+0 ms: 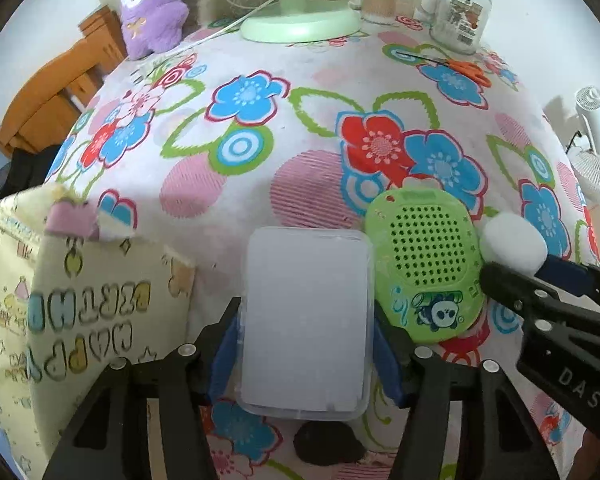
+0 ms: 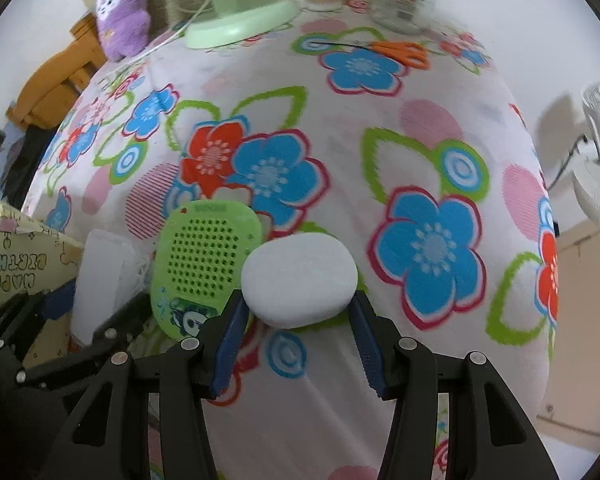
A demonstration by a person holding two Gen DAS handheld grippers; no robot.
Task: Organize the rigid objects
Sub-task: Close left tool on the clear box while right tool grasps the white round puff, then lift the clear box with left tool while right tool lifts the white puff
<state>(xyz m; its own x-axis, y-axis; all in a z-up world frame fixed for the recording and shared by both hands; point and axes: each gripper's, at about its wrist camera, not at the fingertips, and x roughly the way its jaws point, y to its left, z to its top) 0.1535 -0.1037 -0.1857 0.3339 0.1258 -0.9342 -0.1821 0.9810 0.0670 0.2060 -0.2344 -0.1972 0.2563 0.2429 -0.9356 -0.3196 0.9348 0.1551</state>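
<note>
My left gripper (image 1: pixel 305 356) is shut on a clear rectangular plastic box (image 1: pixel 306 320) and holds it just over the flowered tablecloth. A green perforated case with a panda (image 1: pixel 426 264) lies right of the box. My right gripper (image 2: pixel 298 344) is shut on a white oval puck (image 2: pixel 299 280). The puck also shows in the left wrist view (image 1: pixel 512 242), at the green case's right edge. In the right wrist view the green case (image 2: pixel 206 260) lies left of the puck, with the clear box (image 2: pixel 100 280) and the left gripper (image 2: pixel 60 320) beyond it.
A yellow printed box (image 1: pixel 80 300) stands at the left. At the back stand a green fan base (image 1: pixel 300 24), a purple plush (image 1: pixel 152 8), a glass jar (image 1: pixel 460 12) and orange scissors (image 1: pixel 464 70). A white fan (image 1: pixel 596 140) is off the right edge.
</note>
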